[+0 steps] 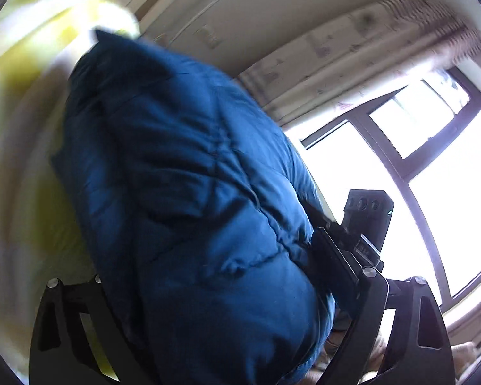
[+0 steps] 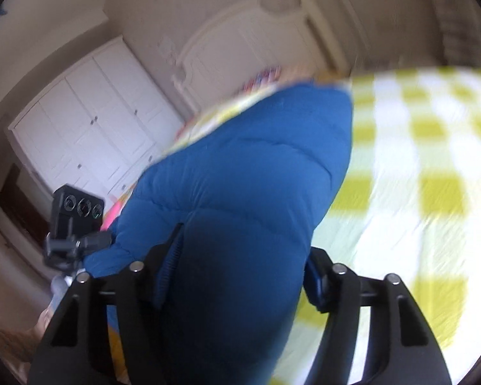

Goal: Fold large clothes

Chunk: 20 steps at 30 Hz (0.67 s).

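Observation:
A thick blue puffer jacket (image 1: 192,192) fills the middle of the left wrist view and bulges between the fingers of my left gripper (image 1: 208,263). The right finger (image 1: 330,256) presses into its side; the left finger is mostly hidden behind the cloth. In the right wrist view the same jacket (image 2: 240,176) rises from between the blue pads (image 2: 168,272) of my right gripper (image 2: 243,253), which pinch a fat fold of it. The jacket hangs over a bed with a yellow and white checked sheet (image 2: 417,192).
A black box with three round lenses (image 2: 77,211) sits beside the jacket on the left and also shows as a black box (image 1: 365,215) in the left wrist view. White wardrobe (image 2: 89,134), white headboard (image 2: 240,41), bright window (image 1: 400,192), patterned curtain (image 1: 352,48), something pink (image 2: 112,211).

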Motion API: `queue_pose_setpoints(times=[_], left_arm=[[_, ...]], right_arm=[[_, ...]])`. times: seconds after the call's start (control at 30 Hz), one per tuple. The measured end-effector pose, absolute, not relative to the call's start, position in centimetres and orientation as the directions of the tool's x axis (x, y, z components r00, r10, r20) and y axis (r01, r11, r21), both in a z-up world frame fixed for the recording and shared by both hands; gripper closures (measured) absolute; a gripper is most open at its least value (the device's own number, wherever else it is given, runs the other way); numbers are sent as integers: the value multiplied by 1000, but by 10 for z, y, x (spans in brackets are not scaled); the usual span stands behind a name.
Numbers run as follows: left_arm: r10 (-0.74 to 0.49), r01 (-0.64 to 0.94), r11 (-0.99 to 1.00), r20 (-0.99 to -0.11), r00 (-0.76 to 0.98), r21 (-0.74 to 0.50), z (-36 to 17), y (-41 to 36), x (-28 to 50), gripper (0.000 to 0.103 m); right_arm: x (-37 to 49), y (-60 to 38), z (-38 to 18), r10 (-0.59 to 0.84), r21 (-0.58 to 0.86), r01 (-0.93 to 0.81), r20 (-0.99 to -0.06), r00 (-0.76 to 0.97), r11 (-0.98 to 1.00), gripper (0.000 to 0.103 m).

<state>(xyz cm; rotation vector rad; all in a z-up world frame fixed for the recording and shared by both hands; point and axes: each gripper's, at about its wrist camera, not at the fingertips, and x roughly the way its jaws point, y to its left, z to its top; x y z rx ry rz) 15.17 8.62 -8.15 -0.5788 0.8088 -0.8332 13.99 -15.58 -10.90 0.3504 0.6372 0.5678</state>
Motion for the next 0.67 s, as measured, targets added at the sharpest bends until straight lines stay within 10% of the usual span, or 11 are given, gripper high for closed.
queue_pose_setpoints(times=[0.3, 0.43, 0.5, 0.67], left_arm=[[-837, 590, 546, -374, 399, -595, -10, -29, 280, 20], [-778, 514, 627, -510, 367, -586, -46, -77, 343, 20], [-690, 420, 719, -646, 327, -554, -91, -97, 360, 13], [-729, 396, 684, -573, 374, -612, -106, -85, 348, 7]], right_arm=[[175, -271, -51, 421, 422, -285, -276, 864, 861, 44], [217, -324, -84, 344, 456, -146, -389, 855, 878, 36], [251, -337, -124, 274, 443, 20, -588, 761, 896, 25], [235, -348, -132, 259, 459, 28, -548, 795, 888, 16]])
